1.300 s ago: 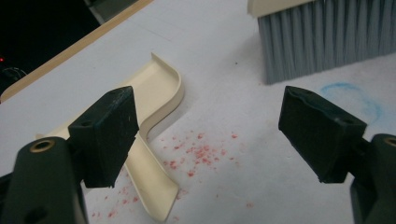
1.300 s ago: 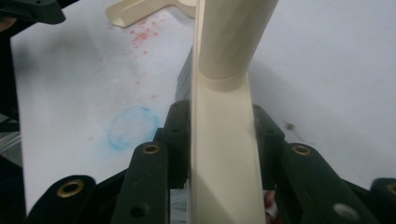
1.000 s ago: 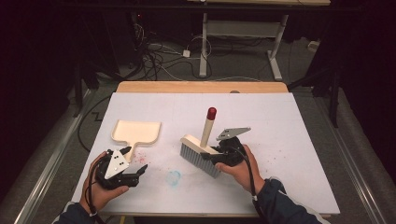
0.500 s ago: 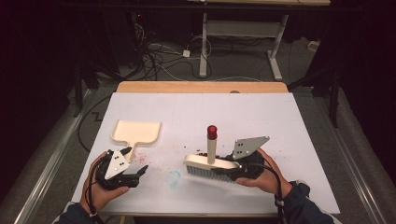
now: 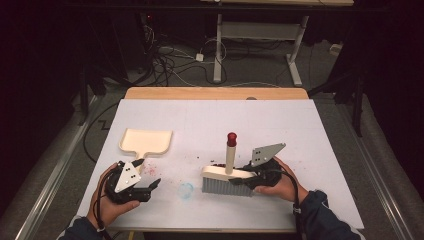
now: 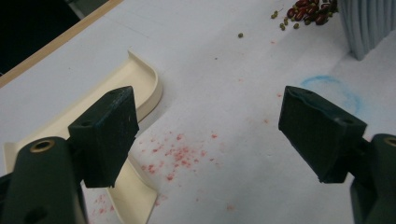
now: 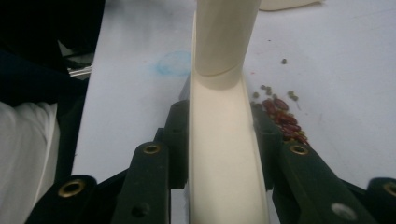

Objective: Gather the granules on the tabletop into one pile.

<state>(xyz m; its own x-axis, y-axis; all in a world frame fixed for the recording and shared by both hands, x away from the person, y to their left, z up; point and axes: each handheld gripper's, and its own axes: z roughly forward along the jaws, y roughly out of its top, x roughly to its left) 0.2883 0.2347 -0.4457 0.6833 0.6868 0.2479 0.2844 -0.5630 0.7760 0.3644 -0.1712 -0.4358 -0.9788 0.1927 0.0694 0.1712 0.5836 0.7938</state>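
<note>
While right gripper (image 5: 252, 180) clamps brush (image 5: 227, 179) — left gripper (image 5: 150, 187) agape, dustpan (image 5: 146, 141) beside.

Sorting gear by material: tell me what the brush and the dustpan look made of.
Brush: cream block and upright handle look like smooth moulded plastic with a faint sheen, with a red cap on top; the pale grey bristles look synthetic, though that is uncertain. Dustpan: same cream, matte-smooth plastic by its look, with a thin moulded raised rim.
</note>
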